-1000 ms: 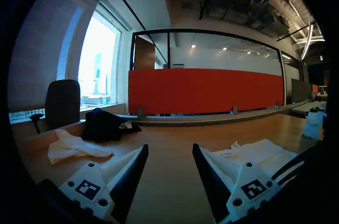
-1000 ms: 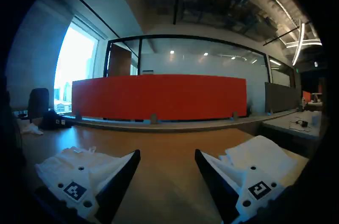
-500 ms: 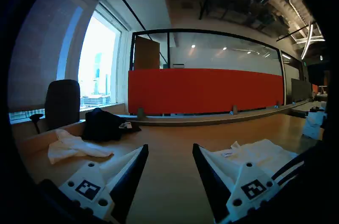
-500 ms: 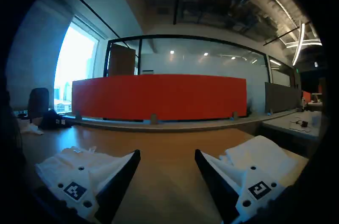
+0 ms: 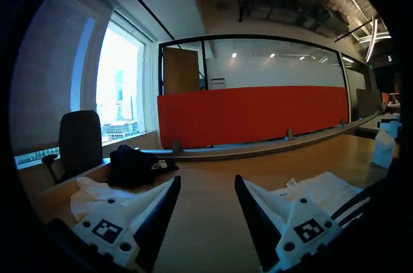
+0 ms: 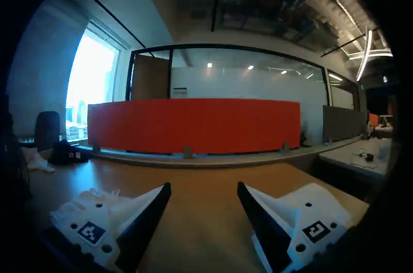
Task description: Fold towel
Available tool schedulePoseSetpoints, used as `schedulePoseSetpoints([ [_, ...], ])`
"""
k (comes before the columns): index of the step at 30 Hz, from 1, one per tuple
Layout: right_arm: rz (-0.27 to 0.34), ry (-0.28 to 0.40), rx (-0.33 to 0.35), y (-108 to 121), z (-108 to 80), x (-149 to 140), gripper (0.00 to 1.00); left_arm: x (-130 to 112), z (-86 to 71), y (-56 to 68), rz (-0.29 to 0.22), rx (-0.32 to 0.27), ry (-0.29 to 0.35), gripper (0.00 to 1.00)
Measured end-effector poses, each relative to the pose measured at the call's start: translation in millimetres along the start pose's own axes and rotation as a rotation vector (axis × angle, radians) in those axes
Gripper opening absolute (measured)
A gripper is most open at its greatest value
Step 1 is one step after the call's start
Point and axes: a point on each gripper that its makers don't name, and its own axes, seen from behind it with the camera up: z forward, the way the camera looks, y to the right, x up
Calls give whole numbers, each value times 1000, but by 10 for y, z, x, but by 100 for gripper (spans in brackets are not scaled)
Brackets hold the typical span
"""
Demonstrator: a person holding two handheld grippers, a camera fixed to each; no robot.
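Towel (image 5: 322, 188) in the left gripper view: white and rumpled, it lies flat on the desk (image 5: 206, 231), ahead and to the right of the left gripper (image 5: 206, 179), its near edge hidden behind that gripper's right finger. It spreads mostly rightward, though the creases make its long axis hard to judge. The jaws stand wide apart with bare wood between them, so nothing is grasped. A small tag (image 5: 279, 196) sits on the towel's near corner, its print too small to read. The fingers carry square black-and-white markers (image 5: 107, 230), which are patterns and not writing. Off to the left lie a second white cloth (image 5: 90, 190) and a black garment (image 5: 131, 165), with a chair (image 5: 78, 141) behind them. A sign (image 5: 218, 83) above the red screen (image 5: 253, 115) is illegible.

In the right gripper view the towel (image 6: 103, 194) lies ahead and to the left, just behind the left finger of the right gripper (image 6: 204, 186), whose jaws are likewise spread and empty. The towel thus seems to lie between the two grippers. Which is nearer cannot be told. Each would probably have to swing inward to reach an edge.
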Motion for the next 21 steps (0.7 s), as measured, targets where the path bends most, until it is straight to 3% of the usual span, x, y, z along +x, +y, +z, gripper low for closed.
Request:
schedulePoseSetpoints([
  [12,-30,22,-4,-80,-34,965,100,759,-15,35,-23,-44,-47,76],
  [21,-23,13,-5,-60,-11,1351,100,1104,-5,101,-9,-85,-93,77],
])
